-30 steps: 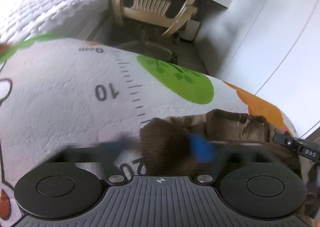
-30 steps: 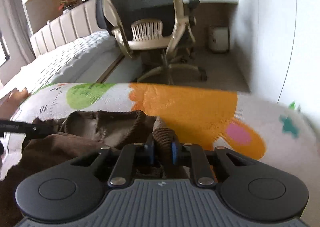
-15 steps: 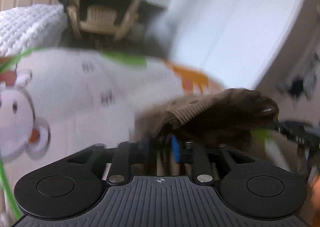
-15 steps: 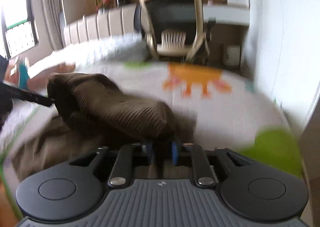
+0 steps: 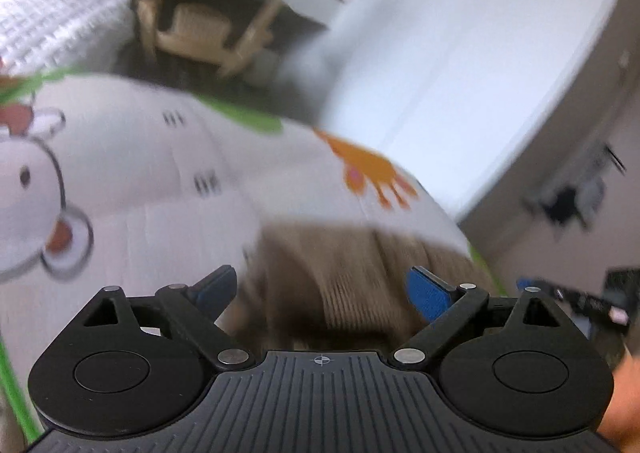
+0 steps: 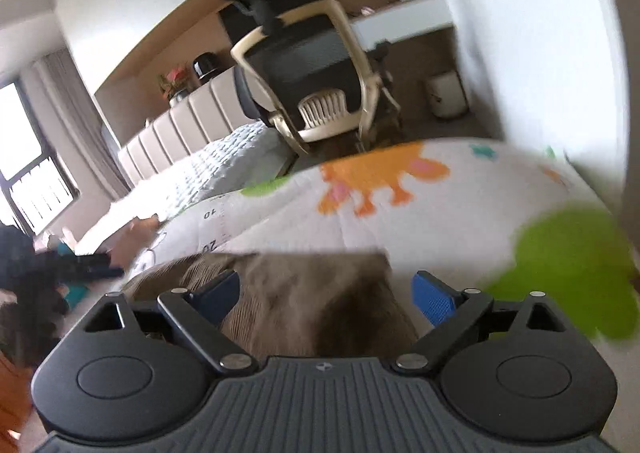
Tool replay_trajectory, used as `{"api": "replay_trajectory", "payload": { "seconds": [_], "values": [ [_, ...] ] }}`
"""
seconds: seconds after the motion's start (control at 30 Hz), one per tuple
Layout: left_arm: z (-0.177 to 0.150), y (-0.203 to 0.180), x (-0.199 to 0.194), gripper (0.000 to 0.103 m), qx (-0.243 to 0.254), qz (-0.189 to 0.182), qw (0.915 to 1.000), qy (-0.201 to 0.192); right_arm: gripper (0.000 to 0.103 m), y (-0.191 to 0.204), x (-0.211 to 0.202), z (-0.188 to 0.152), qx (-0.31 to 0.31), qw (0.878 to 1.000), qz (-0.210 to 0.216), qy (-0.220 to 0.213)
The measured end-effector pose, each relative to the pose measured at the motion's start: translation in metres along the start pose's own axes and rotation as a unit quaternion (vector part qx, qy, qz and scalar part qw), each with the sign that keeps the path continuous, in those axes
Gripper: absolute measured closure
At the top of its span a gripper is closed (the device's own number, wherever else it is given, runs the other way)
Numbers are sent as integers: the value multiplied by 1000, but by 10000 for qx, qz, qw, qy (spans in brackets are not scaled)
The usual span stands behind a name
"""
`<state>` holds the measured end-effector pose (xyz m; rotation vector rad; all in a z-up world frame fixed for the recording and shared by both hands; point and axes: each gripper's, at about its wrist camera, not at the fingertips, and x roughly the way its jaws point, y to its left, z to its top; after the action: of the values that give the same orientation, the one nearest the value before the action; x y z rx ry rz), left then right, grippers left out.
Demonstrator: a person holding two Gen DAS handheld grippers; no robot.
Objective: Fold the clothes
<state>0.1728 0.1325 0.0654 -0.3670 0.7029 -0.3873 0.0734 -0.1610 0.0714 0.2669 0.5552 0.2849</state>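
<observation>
"Left wrist view first: what do you see?"

"My left gripper (image 5: 320, 289), with its jaws spreading wide as we speak. The brown ribbed corduroy garment (image 5: 344, 273) lies between the blue pads (image 5: 426, 295) but neither pad presses on it, so I have hold of nothing there. The picture is blurred, so the fabric's folds I cannot make out."

"Where does the garment lie?"

"On the white quilted play mat printed with cartoon animals (image 5: 160, 189), which covers the bed. It sits near the mat's right edge in that view, below the orange animal print (image 5: 368, 169). A white cartoon face (image 5: 28, 197) fills the mat's left side."

"And your other side?"

"In the right wrist view my right gripper (image 6: 326, 289) is opening too, jaws far apart, with the same brown cloth bunched between the pads and free of them. The garment's far edge runs straight across the mat, short of the orange print. A green blob print (image 6: 572, 265) lies to the right of it."

"Anything beyond the mat?"

"A beige-framed office chair with a dark mesh back (image 6: 316, 81) stands past the mat's far edge, with a white knitted bedspread (image 6: 224, 165) to its left and a small white bin (image 6: 446, 93) by the wall."
</observation>
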Motion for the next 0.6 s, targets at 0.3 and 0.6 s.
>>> {"api": "replay_trajectory", "payload": {
  "seconds": [0.3,0.6],
  "values": [
    [-14,-12,95,6,841,1202,9832,1089,8,20,79,-11,-1505,9798,-973,886],
    [-44,2,41,6,628,501,9888,1260,14,-35,11,-16,-186,9942,-847,642]
  ]
}}
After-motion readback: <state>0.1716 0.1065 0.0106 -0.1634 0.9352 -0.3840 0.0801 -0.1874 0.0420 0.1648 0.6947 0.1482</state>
